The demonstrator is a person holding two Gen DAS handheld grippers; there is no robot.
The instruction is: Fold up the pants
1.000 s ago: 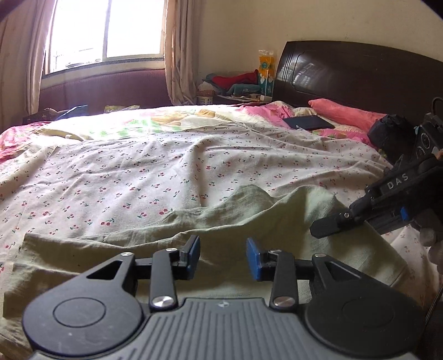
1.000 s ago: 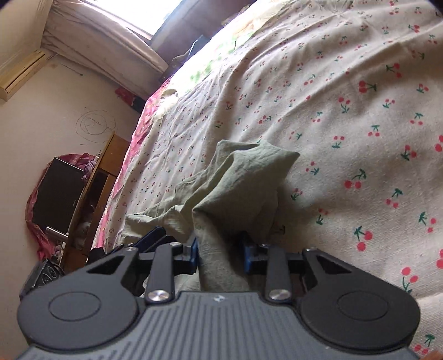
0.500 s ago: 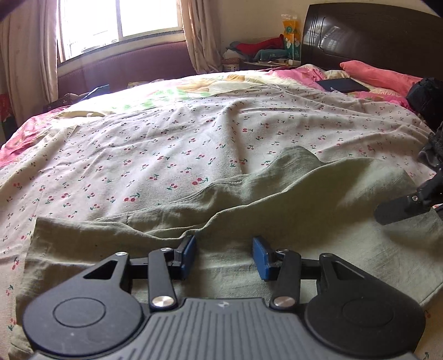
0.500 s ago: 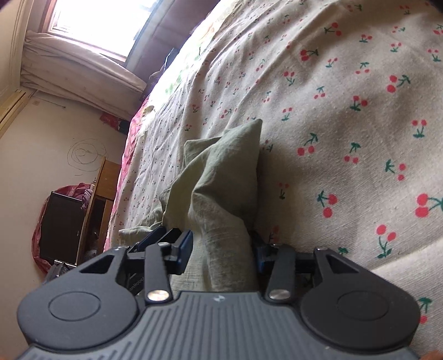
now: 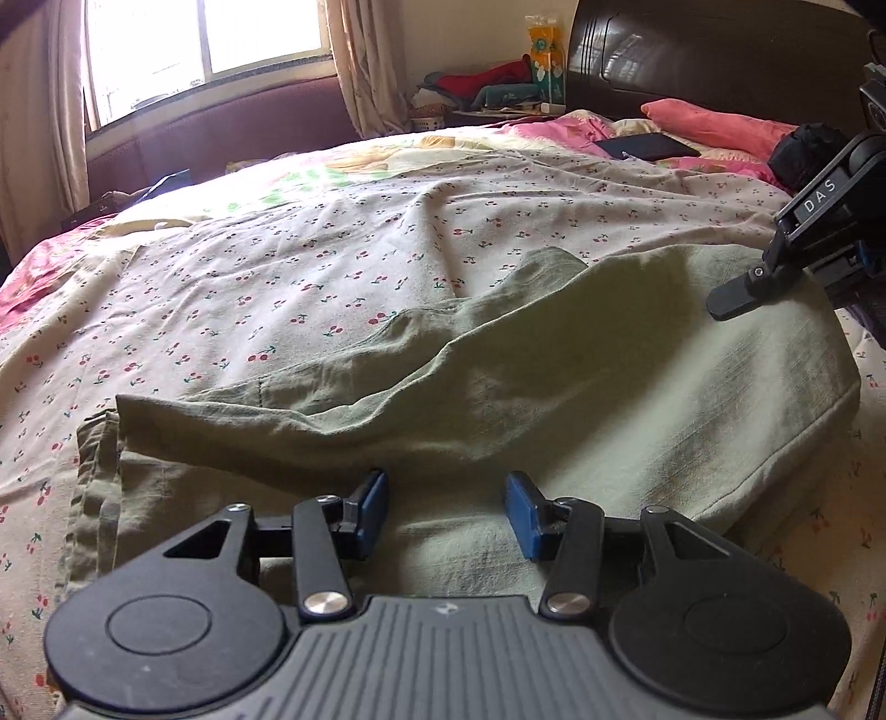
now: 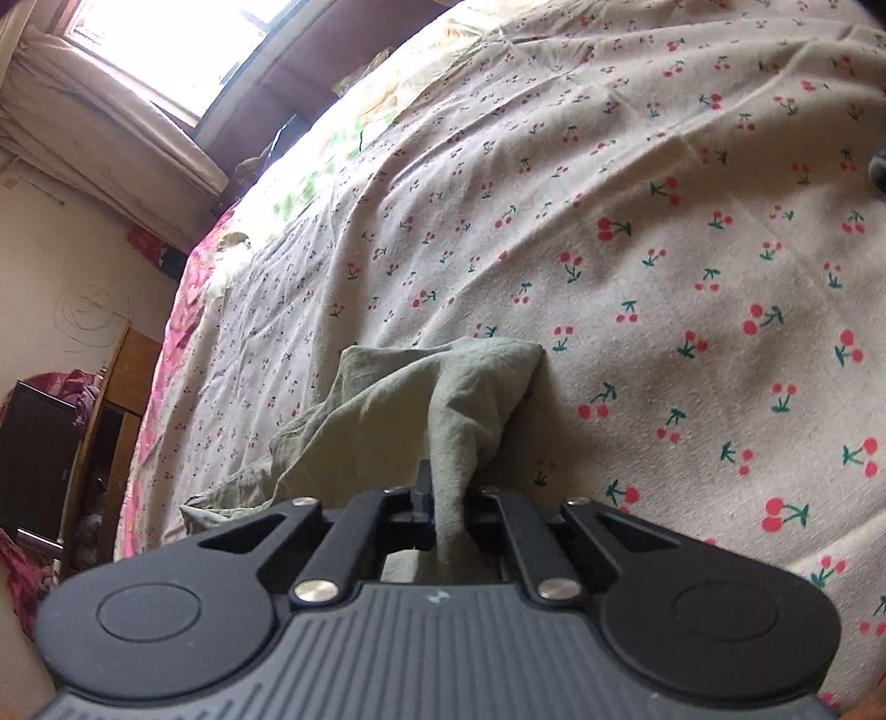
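we see the olive green pants (image 5: 554, 354) spread across the cherry-print bedsheet (image 5: 332, 260), lying lengthwise along the near side of the bed, with one layer folded over so that a ridge runs across the cloth. our left gripper (image 5: 446, 512) hovers low over the near edge of the pants; its jaws stand apart, their blue pads (image 5: 370, 509) clear of the fabric, and they have just been opening a little further with nothing pinched between them.

at the right edge of the left wrist view our right gripper (image 5: 731, 302) reaches in over the far end of the pants. in its own view the right gripper (image 6: 449, 512) has its jaws drawn tight on a bunched fold of the pants (image 6: 443, 399), having just snapped closed on it; the fabric rises from the jaws into a peaked corner lying against the bedsheet (image 6: 664, 221).

beyond the bed we make out a dark wooden headboard (image 5: 720, 61), a pink pillow (image 5: 714, 122), a dark flat tablet (image 5: 645, 147) and a bright window (image 5: 205, 50) with curtains.
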